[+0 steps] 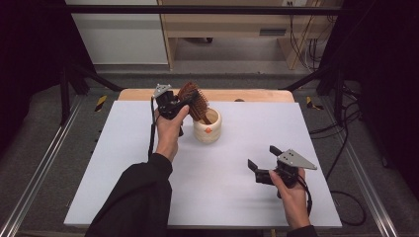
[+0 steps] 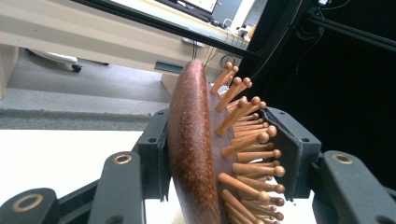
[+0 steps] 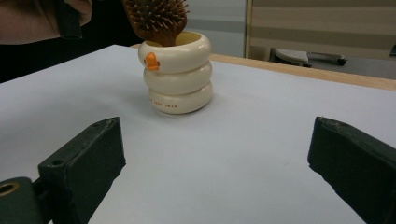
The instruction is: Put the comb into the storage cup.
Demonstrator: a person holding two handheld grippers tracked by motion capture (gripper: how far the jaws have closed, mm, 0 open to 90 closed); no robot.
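We see left gripper [image 1: 184, 102] pinching brush [image 1: 193, 100] by head, handle already down inside cup [image 1: 207, 129]. Right gripper [image 1: 261, 159] spread, idle near table [image 1: 128, 148] front. We judge placement nearly done; release and withdrawal left.

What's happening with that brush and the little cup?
A person holds a tool in each hand at a white table. The left tool is shut on the head of a wooden brush, one jaw on its back and one on its pins. The brush's handle goes down into a cream cup that looks like stacked rings. The right tool hangs open over the table, nearer the person, holding nothing.
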